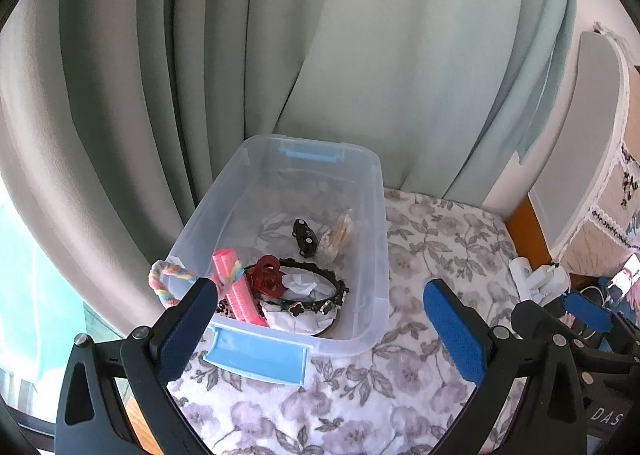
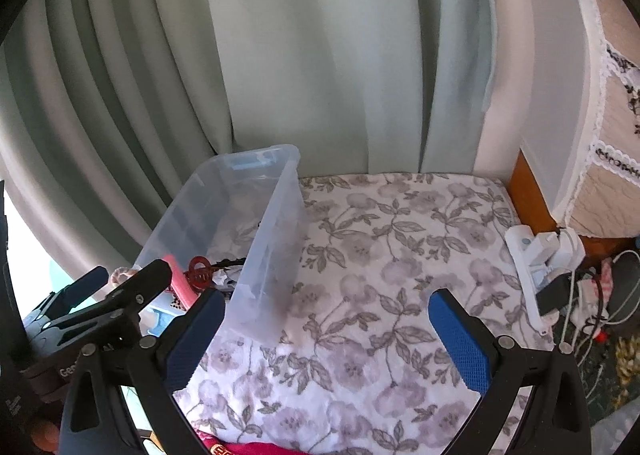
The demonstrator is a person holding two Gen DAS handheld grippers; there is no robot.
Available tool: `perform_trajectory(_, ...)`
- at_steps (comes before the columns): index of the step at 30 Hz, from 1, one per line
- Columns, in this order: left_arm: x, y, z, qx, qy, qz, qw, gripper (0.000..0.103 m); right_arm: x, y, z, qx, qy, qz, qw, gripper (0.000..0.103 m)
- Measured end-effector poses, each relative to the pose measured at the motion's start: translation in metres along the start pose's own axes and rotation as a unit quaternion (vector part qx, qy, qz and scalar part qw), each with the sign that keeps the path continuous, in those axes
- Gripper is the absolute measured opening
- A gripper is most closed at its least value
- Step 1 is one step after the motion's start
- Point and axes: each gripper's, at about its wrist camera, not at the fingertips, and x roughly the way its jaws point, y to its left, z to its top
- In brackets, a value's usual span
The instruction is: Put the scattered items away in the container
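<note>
A clear plastic bin (image 1: 374,255) with blue latches stands on the floral cloth. It also shows in the right wrist view (image 2: 276,223). Inside lie a pink comb (image 1: 240,295), a red claw clip (image 1: 266,275), a black headband with charms (image 1: 316,295), a black clip (image 1: 304,237), a bag of cotton swabs (image 1: 338,235) and white tissue (image 1: 300,285). A rainbow braided hair tie (image 1: 168,283) hangs over the bin's left rim. My left gripper (image 1: 320,319) is open and empty at the bin's near end. My right gripper (image 2: 326,335) is open and empty over the cloth, right of the bin.
The floral cloth (image 2: 400,255) covers the table. Green curtains (image 1: 240,55) hang behind. A white power strip with plugs (image 2: 540,255) lies at the table's right edge, with cables beyond. A padded headboard (image 2: 600,135) stands at the right. Something pink (image 2: 256,449) lies at the near edge.
</note>
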Motion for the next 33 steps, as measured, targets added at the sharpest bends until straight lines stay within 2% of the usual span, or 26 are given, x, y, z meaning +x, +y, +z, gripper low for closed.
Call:
perform_trajectory(7, -0.002, -0.011, 0.001, 0.033, 0.013, 0.031, 0.9989, 0.103, -0.007, 0.001, 0.000, -0.002, 0.006, -0.012, 1.000, 0.103)
perform_trajectory(12, -0.006, -0.012, 0.003, 0.042, 0.021, 0.038, 0.9982, 0.103, -0.010, 0.001, 0.000, 0.002, 0.015, -0.016, 1.000, 0.103)
perform_trajectory(33, -0.022, -0.016, 0.006, 0.048, 0.026, 0.029, 0.9981, 0.103, -0.019, -0.006, 0.004, 0.023, 0.021, -0.031, 0.999, 0.103)
